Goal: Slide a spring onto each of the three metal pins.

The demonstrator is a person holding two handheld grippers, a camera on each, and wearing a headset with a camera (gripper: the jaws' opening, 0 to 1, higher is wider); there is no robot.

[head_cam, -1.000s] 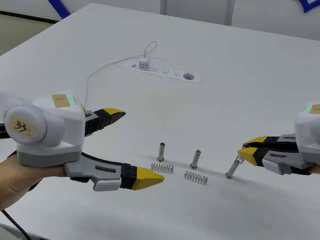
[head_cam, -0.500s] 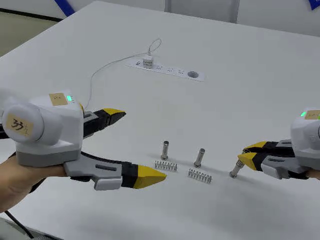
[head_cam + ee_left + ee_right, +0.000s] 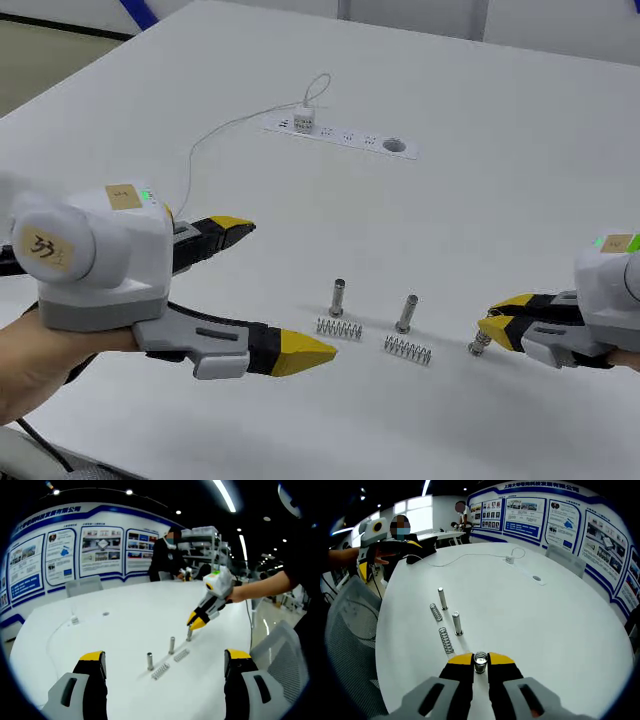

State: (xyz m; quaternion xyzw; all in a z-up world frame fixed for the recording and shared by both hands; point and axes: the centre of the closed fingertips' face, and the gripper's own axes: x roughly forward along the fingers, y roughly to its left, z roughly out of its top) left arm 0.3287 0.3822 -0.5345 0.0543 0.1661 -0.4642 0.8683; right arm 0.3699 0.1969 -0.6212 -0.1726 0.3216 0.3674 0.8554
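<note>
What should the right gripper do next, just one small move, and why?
Probably open the right gripper and lift away: its fingers pinch the spring that already seems seated on the pin, while two springs lie loose by bare pins.

We see a white table (image 3: 520,190) that looks smooth and a little dull. The left pin (image 3: 337,297) and the middle pin (image 3: 406,313) are smooth, shiny metal. The left spring (image 3: 338,328) and the middle spring (image 3: 407,349) are thin, bare metal wire. The left gripper (image 3: 290,288) has a smooth white plastic shell, a paper label (image 3: 47,250) and dull yellow tips. The right gripper (image 3: 490,316) has the same white plastic and yellow tips, and the coil (image 3: 480,661) between its tips is shiny wire. The power strip (image 3: 340,135) is white plastic.
</note>
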